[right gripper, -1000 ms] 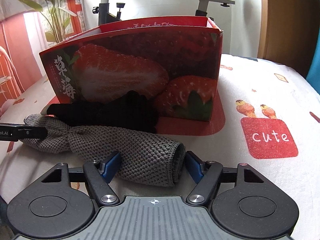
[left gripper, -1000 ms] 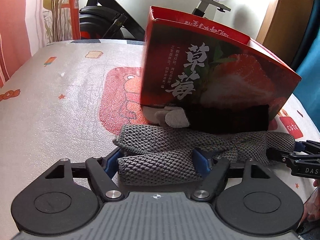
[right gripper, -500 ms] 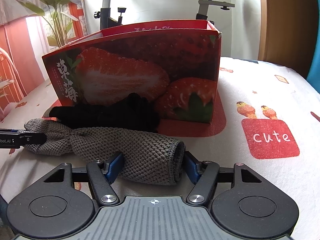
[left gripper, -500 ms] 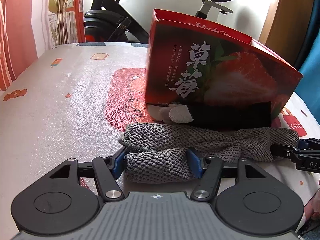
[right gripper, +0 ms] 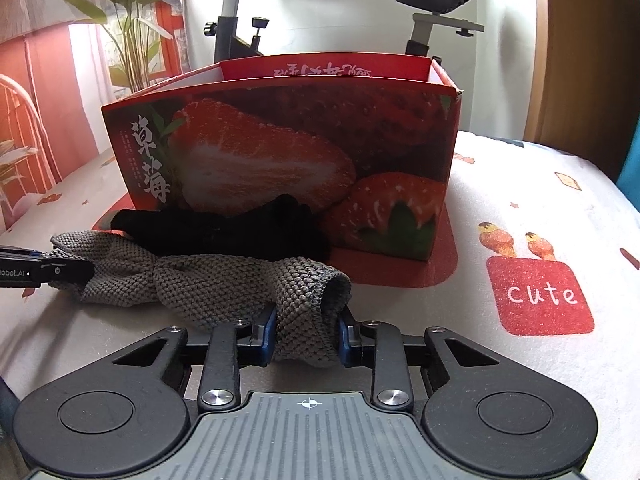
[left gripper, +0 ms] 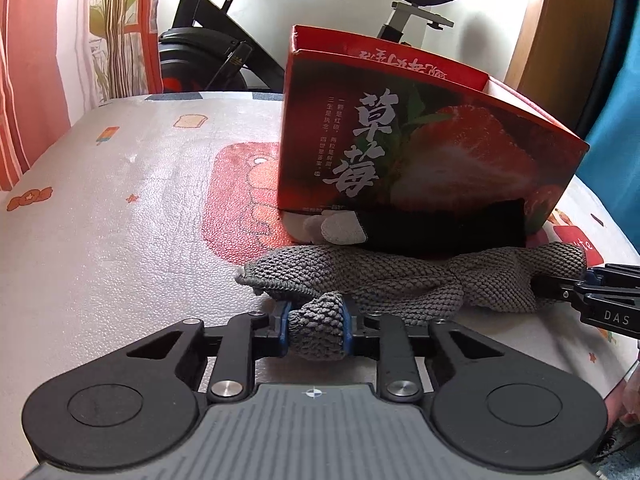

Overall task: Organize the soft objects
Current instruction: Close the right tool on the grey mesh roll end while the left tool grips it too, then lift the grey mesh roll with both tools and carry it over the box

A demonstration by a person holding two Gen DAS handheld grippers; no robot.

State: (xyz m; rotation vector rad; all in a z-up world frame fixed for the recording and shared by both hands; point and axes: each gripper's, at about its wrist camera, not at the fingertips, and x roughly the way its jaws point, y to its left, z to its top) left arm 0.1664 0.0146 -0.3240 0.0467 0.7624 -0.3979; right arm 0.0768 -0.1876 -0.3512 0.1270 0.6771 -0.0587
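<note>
A grey knitted cloth (left gripper: 400,276) lies on the patterned table in front of a red strawberry box (left gripper: 420,140). My left gripper (left gripper: 316,328) is shut on one end of the grey cloth. My right gripper (right gripper: 306,334) is shut on the other end of the cloth (right gripper: 224,280). The right gripper's fingers show at the right edge of the left wrist view (left gripper: 592,292), and the left gripper's at the left edge of the right wrist view (right gripper: 44,270). A black glove (right gripper: 224,232) with pale fingertips (left gripper: 340,230) lies between the cloth and the box (right gripper: 288,160).
The box is open at the top and stands mid-table. An exercise bike (right gripper: 240,24) and a plant (right gripper: 128,36) stand behind the table. The patterned tablecloth (left gripper: 120,220) spreads to the left, with a red "cute" patch (right gripper: 540,296) to the right.
Both grippers have closed on the ends of the grey cloth, bunching it between the pads. Both have moved slightly with it.
</note>
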